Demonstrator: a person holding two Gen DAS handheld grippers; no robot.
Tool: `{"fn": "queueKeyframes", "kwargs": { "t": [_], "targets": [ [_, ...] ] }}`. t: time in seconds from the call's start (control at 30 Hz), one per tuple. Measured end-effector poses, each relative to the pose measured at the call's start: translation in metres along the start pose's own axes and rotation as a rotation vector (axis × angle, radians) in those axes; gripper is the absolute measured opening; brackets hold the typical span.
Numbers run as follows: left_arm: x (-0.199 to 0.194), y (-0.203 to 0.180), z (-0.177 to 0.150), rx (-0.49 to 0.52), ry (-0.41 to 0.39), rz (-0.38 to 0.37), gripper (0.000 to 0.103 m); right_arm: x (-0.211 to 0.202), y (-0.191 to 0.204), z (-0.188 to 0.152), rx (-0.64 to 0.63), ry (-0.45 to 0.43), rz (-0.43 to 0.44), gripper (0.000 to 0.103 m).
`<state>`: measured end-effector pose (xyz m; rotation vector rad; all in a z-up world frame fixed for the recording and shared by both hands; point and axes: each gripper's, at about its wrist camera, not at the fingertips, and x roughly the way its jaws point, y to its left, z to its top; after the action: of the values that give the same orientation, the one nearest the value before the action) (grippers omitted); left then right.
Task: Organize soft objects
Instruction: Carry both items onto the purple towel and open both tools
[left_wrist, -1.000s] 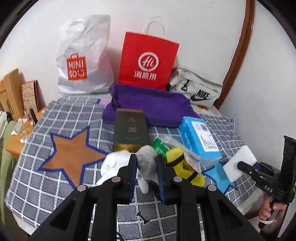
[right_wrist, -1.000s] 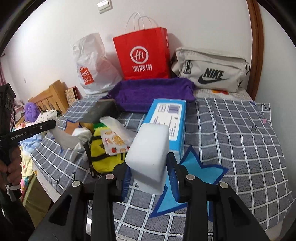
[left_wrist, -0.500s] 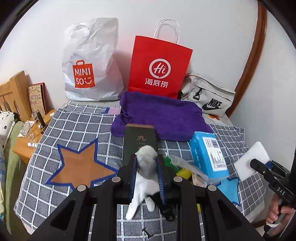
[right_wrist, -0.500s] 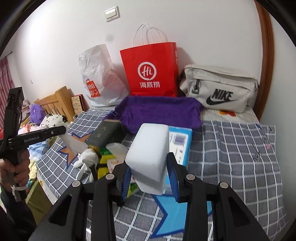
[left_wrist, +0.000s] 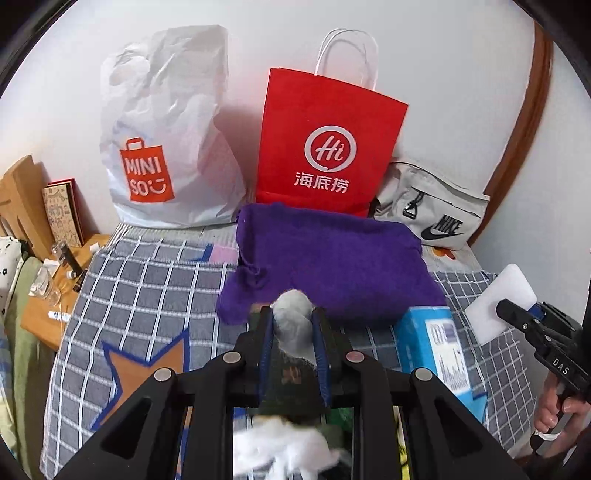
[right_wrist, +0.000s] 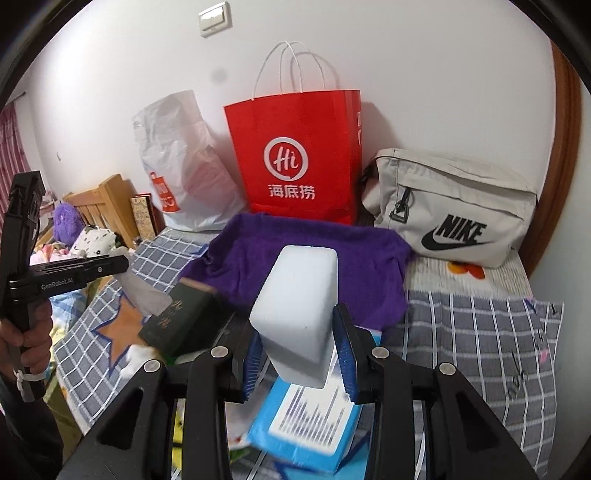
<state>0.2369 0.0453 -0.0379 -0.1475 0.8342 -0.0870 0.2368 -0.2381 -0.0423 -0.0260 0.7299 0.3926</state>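
My left gripper (left_wrist: 291, 325) is shut on a grey and white plush toy (left_wrist: 291, 321), held up above the bed; its white body hangs blurred below. My right gripper (right_wrist: 297, 345) is shut on a white foam sponge block (right_wrist: 299, 306), also held in the air; the sponge also shows in the left wrist view (left_wrist: 498, 301). A purple towel (left_wrist: 332, 258) lies spread on the bed ahead of both grippers; it also shows in the right wrist view (right_wrist: 306, 254).
A red paper bag (left_wrist: 325, 147), a white Miniso bag (left_wrist: 166, 147) and a grey Nike pouch (right_wrist: 454, 214) stand against the wall. A dark green box (right_wrist: 181, 317) and a blue tissue pack (right_wrist: 314, 417) lie on the checked bedspread (left_wrist: 140, 291). A wooden side table (left_wrist: 48, 295) is left.
Both grippers have risen and moved forward toward the purple towel, carrying the plush toy and the sponge. The toy has left the bed surface.
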Motion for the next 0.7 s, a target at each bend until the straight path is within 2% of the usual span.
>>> {"fn": "queueKeyframes", "kwargs": {
  "t": [0.37,0.7],
  "targets": [
    [0.063,0.008,0.052,0.016,0.042,0.019,0.02,0.072,-0.017,0.05,-0.044,0.023,0.021,0.036],
    [0.127,0.006,0.077,0.047,0.098,0.003,0.02,0.143,-0.046,0.068,-0.054,0.1,0.023,0.036]
  ]
}}
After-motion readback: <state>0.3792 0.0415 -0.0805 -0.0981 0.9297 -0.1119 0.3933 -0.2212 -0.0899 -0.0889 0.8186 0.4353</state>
